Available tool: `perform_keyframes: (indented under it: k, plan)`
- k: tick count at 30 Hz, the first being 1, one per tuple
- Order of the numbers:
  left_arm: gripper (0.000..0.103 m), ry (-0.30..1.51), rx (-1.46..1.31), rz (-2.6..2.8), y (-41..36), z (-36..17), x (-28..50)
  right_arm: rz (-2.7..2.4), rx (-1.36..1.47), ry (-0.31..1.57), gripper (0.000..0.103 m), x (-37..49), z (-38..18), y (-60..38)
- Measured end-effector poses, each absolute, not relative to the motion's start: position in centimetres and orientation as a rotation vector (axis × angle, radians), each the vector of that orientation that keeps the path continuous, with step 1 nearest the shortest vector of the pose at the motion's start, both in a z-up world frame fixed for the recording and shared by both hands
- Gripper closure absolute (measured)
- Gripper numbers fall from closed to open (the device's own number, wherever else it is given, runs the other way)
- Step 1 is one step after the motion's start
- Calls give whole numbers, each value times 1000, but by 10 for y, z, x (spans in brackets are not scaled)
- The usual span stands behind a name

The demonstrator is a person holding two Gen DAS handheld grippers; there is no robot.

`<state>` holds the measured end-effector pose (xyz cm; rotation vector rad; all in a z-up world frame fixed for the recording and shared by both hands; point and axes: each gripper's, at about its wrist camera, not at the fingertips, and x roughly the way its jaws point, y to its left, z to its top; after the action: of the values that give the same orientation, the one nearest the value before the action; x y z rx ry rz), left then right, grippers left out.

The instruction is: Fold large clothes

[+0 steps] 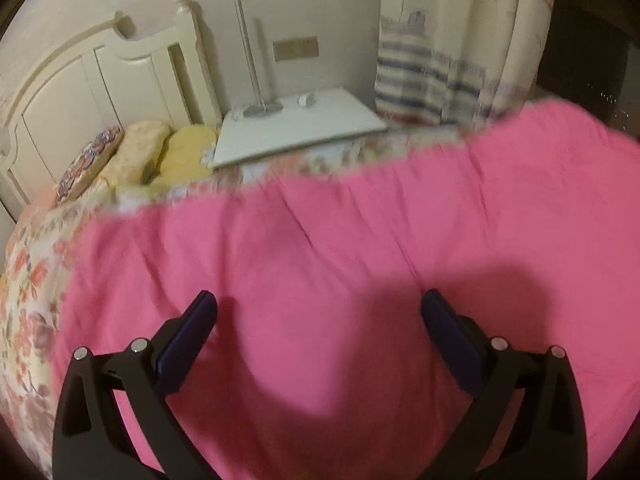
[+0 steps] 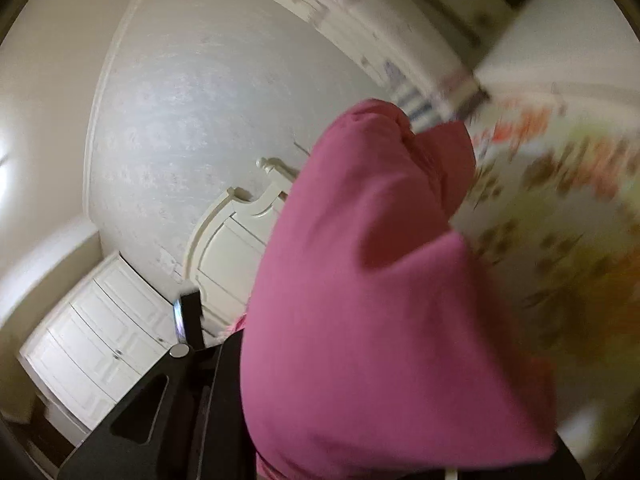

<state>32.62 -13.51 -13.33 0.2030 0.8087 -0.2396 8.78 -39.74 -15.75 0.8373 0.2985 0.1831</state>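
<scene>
The left gripper [image 1: 318, 312] points downward with its jaws spread wide and nothing between them; the right gripper [image 2: 224, 320] is tilted sideways, its jaws clamped on pink cloth.

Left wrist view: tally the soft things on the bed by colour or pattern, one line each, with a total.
Pink garment: 1
Yellow pillow: 1
Cream floral pillow: 1
Blue and red patterned pillow: 1
Floral bedspread: 1
Total: 5
</scene>
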Motion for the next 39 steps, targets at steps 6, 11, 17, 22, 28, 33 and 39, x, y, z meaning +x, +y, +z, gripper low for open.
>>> perform_keyframes:
  k: [6, 11, 17, 22, 28, 33, 39]
  plan:
    - [2, 851, 109, -214, -163, -128, 372, 164, 704, 289, 71, 66, -129, -388]
    - [2, 882, 228, -191, -181, -162, 376, 158, 570, 302, 71, 75, -106, -360]
    - [3, 750, 82, -243, -115, -107, 308, 157, 539, 298, 71, 88, -98, -355]
    - [2, 678, 166, -331, -93, -111, 208, 148, 526, 289, 70, 83, -93, -347]
    - [3, 637, 311, -440, -114, -186, 138, 162, 298, 317, 70, 106, -62, -283]
    - [6, 637, 57, -499, -38, -153, 139, 165, -107, 349, 69, 124, -40, -182]
    - [5, 456, -178, -216, 117, -80, 133, 157, -542, 361, 66, 152, -72, -61]
